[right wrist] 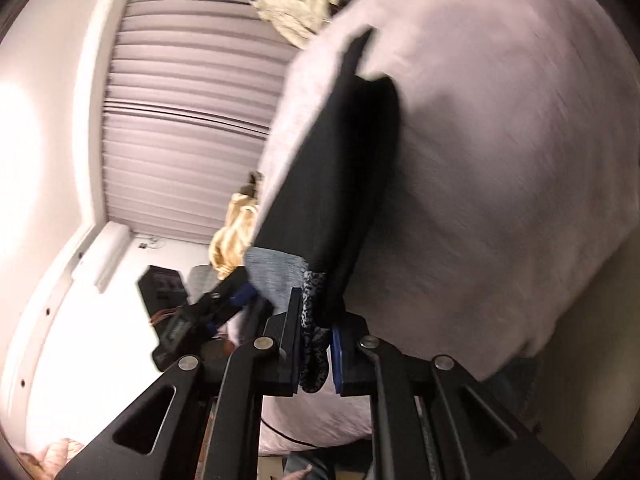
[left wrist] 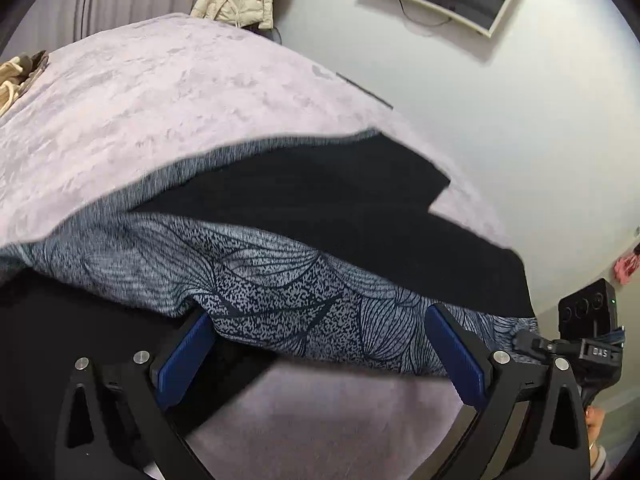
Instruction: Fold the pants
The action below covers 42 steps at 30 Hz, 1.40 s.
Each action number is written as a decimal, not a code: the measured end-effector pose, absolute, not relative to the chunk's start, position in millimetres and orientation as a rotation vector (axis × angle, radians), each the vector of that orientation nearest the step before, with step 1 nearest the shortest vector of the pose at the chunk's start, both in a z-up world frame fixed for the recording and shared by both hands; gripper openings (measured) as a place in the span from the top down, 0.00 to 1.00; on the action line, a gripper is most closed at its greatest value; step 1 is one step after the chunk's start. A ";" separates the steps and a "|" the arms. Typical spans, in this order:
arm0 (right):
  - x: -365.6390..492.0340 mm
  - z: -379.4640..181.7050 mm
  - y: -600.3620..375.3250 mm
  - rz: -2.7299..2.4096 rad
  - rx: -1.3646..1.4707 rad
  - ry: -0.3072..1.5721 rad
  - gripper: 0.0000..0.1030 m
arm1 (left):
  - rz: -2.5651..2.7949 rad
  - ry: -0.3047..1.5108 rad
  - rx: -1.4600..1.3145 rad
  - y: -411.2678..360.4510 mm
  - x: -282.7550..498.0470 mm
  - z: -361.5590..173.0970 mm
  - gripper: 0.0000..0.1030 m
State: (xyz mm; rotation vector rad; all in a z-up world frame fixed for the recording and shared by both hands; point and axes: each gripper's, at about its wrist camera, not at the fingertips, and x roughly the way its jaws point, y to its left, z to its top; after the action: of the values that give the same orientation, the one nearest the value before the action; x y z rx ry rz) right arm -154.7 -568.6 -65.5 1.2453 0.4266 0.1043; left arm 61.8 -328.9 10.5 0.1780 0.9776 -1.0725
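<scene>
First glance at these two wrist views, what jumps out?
The dark pants with a grey patterned lining sprawl across the pinkish-lilac bed cover, filling the middle of the left wrist view. The right gripper is shut on a patterned fold of them, while the left gripper stands wide open around the patterned edge.

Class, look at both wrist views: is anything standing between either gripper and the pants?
Nothing visible. The left gripper stands open with the pants' patterned fabric between its pads, and the right gripper is shut on that cloth. Only the bed cover lies underneath.
</scene>
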 end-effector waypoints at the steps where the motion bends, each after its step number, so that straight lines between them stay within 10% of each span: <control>1: -149.7 -51.4 -572.8 0.118 1.221 0.405 0.88 | -1.072 0.960 0.171 -332.5 66.5 17.2 0.01; 11: -17.5 55.5 -644.4 -0.035 1.003 0.375 0.83 | -0.983 0.772 0.204 -391.9 130.8 83.6 0.01; 13: 9.1 55.2 -658.1 -0.093 0.978 0.444 0.65 | -0.970 0.731 0.211 -393.3 138.7 94.2 0.01; 14: 22.6 51.6 -664.1 -0.124 0.972 0.483 0.32 | -0.958 0.717 0.221 -391.7 141.6 95.8 0.01; 15: 24.5 48.0 -669.1 -0.152 0.965 0.497 0.21 | -0.942 0.710 0.238 -389.4 144.8 95.7 0.01; 19: 0.0 38.9 -664.9 -0.155 0.930 0.435 0.19 | -0.878 0.730 0.306 -360.9 152.2 68.4 0.01; 24: -30.0 -5.1 -673.1 -0.242 0.971 0.517 0.46 | -0.787 0.783 0.358 -313.5 156.3 29.1 0.01; 30: -10.4 -41.8 -685.1 -0.127 1.123 0.518 0.54 | -0.697 0.827 0.333 -281.3 166.8 18.0 0.01; 33: -4.7 -46.1 -678.9 -0.125 1.149 0.536 0.90 | -0.687 0.822 0.319 -270.2 164.3 23.1 0.01; 42: -42.6 -70.7 -672.0 -0.136 1.153 0.578 0.90 | -0.653 0.969 0.379 -254.4 160.2 -28.4 0.01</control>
State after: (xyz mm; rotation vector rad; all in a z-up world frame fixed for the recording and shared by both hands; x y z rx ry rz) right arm -42.6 -672.0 -70.7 1.1528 0.5779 -0.1361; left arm 160.2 -254.4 -28.4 0.3791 0.9687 -0.6532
